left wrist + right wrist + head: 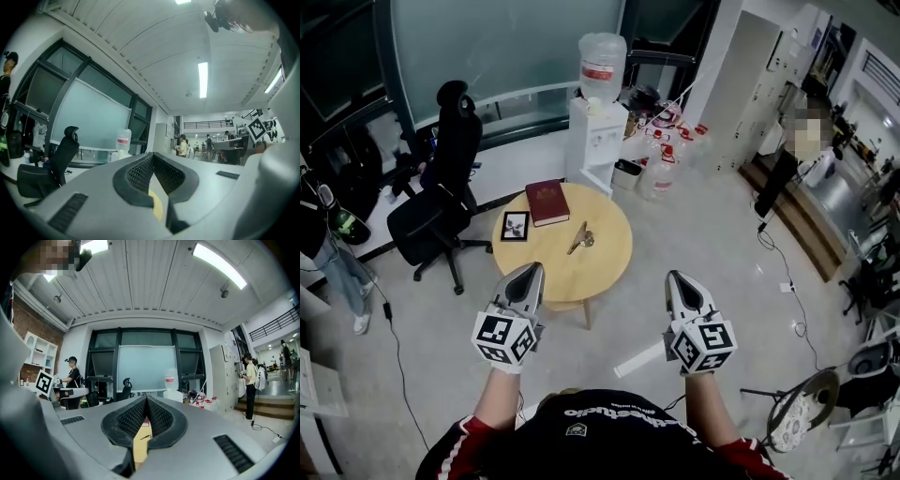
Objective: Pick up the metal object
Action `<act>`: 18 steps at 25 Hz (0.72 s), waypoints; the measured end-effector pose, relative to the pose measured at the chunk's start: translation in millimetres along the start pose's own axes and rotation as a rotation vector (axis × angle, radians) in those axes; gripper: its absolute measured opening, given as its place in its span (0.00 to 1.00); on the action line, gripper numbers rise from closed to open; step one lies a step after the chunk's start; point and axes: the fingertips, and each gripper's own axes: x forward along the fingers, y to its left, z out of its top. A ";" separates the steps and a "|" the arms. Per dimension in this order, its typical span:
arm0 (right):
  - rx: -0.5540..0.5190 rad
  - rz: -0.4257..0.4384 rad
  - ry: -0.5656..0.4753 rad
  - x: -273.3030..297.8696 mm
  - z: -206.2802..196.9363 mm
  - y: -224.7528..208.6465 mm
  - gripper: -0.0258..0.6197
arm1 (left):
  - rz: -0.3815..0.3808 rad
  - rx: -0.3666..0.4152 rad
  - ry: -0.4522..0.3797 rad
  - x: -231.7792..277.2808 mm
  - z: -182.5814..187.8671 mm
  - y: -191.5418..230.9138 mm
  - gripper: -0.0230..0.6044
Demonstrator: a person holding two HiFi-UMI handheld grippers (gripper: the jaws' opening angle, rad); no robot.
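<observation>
Both grippers closed and empty, the metal object untouched on the table

The metal object (581, 238) lies near the middle of the round wooden table (614, 267), with a red book (547, 202) and a small framed picture (515, 225) on the table's far left part. The left gripper (531, 275) hangs at the table's near left edge, its fingers pressed together with nothing between them. The right gripper (678, 279) is off the table's right side, over the floor, its fingers pressed together too and just as empty. The object sits farther out than both sets of fingertips, between the two, nearer the left gripper, and well apart from both
</observation>
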 end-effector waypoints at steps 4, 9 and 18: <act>-0.007 0.006 0.018 7.6 -5.1 4.9 0.09 | 0.005 -0.013 0.004 0.2 -7.0 7.3 0.06; -0.014 0.018 0.035 19.4 -16.8 10.9 0.09 | 0.016 -0.027 0.014 -1.0 -22.0 16.8 0.06; -0.020 0.089 0.037 53.0 -17.3 18.8 0.09 | 0.065 -0.034 0.013 -0.6 -23.5 29.2 0.06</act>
